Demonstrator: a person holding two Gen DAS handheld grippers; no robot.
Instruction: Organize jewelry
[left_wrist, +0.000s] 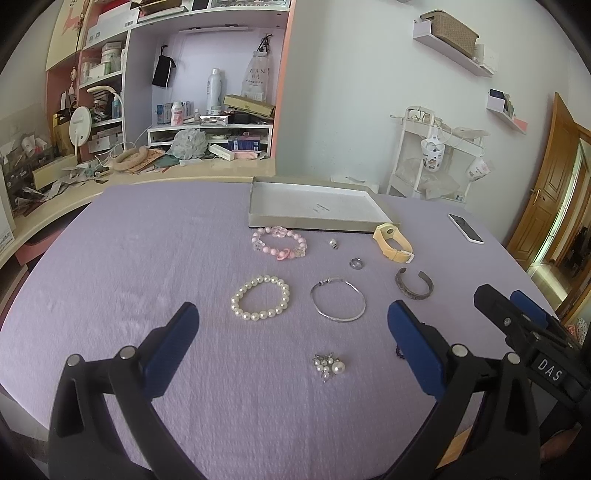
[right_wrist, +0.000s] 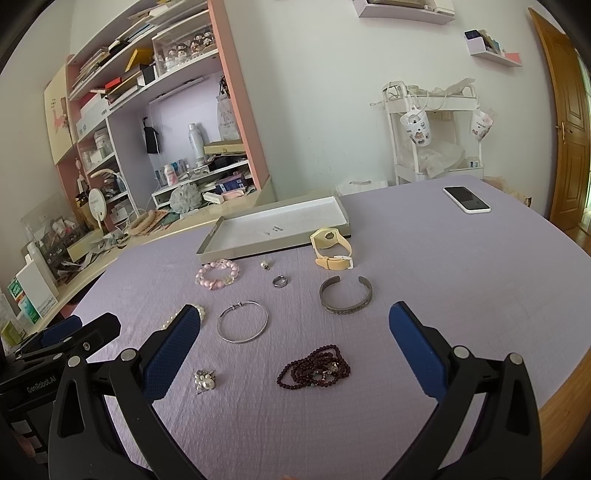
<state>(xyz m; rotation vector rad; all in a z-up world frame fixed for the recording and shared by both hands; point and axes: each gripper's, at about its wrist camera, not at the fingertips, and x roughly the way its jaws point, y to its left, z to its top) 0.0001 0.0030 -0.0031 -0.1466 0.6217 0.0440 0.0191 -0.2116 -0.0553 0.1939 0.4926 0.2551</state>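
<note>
On the lilac tablecloth (left_wrist: 129, 258) the jewelry's all loose in front of a shallow grey box (left_wrist: 314, 206): pearl bracelet (left_wrist: 260, 298), pink bead bracelet (left_wrist: 279, 243), silver bangle (left_wrist: 338, 301), cuff (right_wrist: 346, 295), ring (right_wrist: 279, 281), dark bead strand (right_wrist: 314, 367). Left gripper (left_wrist: 293, 332) and right gripper (right_wrist: 295, 332) both hover spread wide, holding nothing.

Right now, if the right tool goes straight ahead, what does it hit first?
Probably the dark purple beaded necklace, lying between the open right tool's fingers. Depth is unclear; the tool may pass above it.
</note>
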